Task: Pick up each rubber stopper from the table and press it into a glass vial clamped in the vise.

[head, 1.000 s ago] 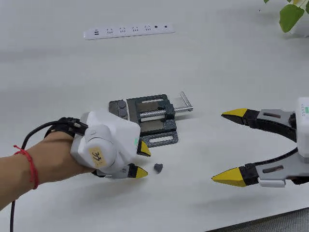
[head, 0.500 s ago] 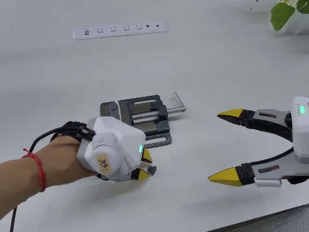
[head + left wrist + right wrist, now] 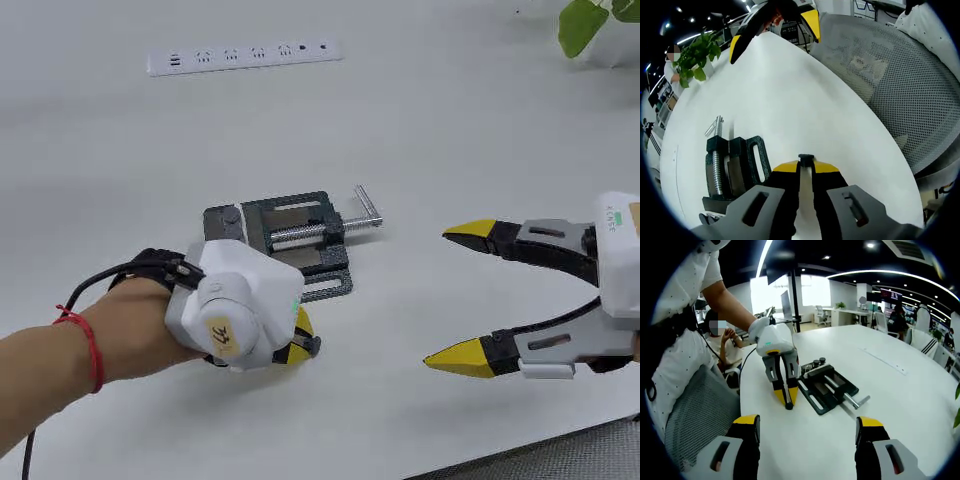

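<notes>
A small dark grey rubber stopper (image 3: 314, 345) (image 3: 805, 160) is pinched between the yellow tips of my left gripper (image 3: 300, 340) (image 3: 805, 167), low over the white table and just in front of the vise. The left gripper (image 3: 788, 400) is shut on it. The black vise (image 3: 300, 235) (image 3: 732, 165) (image 3: 827, 385) lies flat with its screw handle pointing right; I see no glass vial between its jaws. My right gripper (image 3: 437, 296) (image 3: 810, 422) hovers open to the vise's right, with nothing between its jaws.
A white power strip (image 3: 245, 55) lies at the back of the table. Green plant leaves (image 3: 590, 20) hang at the back right. The table's front edge (image 3: 560, 455) runs close under the right gripper. A mesh chair (image 3: 880, 75) stands beyond that edge.
The left gripper has moved right onto the stopper that lay on the table and shut on it. The right gripper has stayed open and roughly in place.
</notes>
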{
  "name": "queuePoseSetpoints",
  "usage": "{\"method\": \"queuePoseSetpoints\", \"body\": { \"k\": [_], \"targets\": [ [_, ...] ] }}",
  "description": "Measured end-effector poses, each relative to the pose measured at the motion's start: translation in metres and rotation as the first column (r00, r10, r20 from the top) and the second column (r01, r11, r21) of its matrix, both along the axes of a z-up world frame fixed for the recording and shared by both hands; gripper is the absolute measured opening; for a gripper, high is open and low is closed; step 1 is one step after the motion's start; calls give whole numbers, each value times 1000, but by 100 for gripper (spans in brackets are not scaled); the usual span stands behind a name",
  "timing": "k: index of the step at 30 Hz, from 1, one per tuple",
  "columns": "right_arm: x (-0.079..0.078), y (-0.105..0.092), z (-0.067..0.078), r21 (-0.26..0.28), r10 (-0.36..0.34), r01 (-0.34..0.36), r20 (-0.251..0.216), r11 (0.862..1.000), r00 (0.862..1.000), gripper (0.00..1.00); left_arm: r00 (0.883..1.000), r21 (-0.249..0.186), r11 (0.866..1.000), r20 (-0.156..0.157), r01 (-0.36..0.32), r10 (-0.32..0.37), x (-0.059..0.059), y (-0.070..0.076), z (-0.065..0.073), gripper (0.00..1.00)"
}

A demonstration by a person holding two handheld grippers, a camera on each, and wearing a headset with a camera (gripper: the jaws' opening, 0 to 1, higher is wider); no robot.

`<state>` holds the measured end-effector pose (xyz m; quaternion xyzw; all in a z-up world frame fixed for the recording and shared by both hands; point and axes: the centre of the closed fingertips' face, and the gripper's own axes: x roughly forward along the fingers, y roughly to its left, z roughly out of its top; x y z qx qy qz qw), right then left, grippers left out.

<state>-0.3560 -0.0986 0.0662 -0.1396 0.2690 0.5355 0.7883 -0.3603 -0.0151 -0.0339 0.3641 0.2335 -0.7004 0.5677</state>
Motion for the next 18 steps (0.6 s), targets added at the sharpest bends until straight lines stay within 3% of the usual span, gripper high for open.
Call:
{"method": "queuePoseSetpoints", "body": {
  "k": [7, 12, 17, 18],
  "targets": [
    [2, 7, 3, 1, 12, -12, 5, 1000, 1000, 76, 998, -26, 998, -18, -64, 63, 0, 0, 2, 5],
    [3, 15, 8, 4, 33, -33, 9, 999, 999, 75, 986, -101, 982, -55, -161, 156, 2, -3, 20, 5],
    [8, 24, 17, 9, 55, -55, 18, 998, 998, 75, 960, -188, 943, -94, -276, 263, 4, -4, 51, 5],
    [9, 26, 20, 15, 60, -60, 23, 998, 998, 75, 950, -213, 927, -115, -310, 291, 5, -3, 58, 5]
  ]
}}
